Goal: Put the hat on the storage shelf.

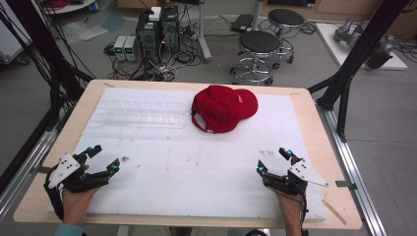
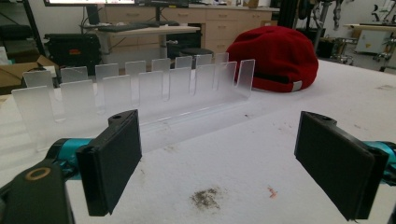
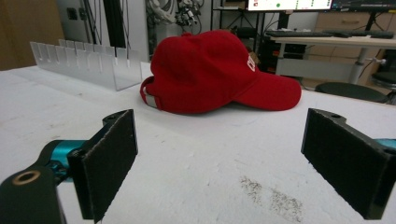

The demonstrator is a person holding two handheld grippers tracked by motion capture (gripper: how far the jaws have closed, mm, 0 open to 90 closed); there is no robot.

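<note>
1. A red cap (image 1: 223, 108) lies on the white surface (image 1: 196, 172), toward its far edge and a little right of centre. Its brim points right and its strap opening faces the near-left.
2. A clear slotted rack (image 1: 140, 113) lies just left of the cap, apart from it, along the far-left part of the surface. In the left tool's view the rack (image 2: 140, 88) stands between that tool and the cap (image 2: 275, 58).
3. The left tool (image 1: 101, 160) rests near the front-left corner with its jaws spread wide and nothing between them.
4. The right tool (image 1: 273, 160) rests near the front-right edge, jaws likewise spread and empty. From its view the cap (image 3: 210, 70) lies straight ahead with bare surface between.
5. The wide middle of the surface is bare apart from small dark smudges (image 2: 205, 198).
6. A wooden border (image 1: 314, 128) frames the white sheet on all sides.
7. Beyond the far edge stand two stools (image 1: 258, 51) and computer cases (image 1: 157, 27) on the floor.
</note>
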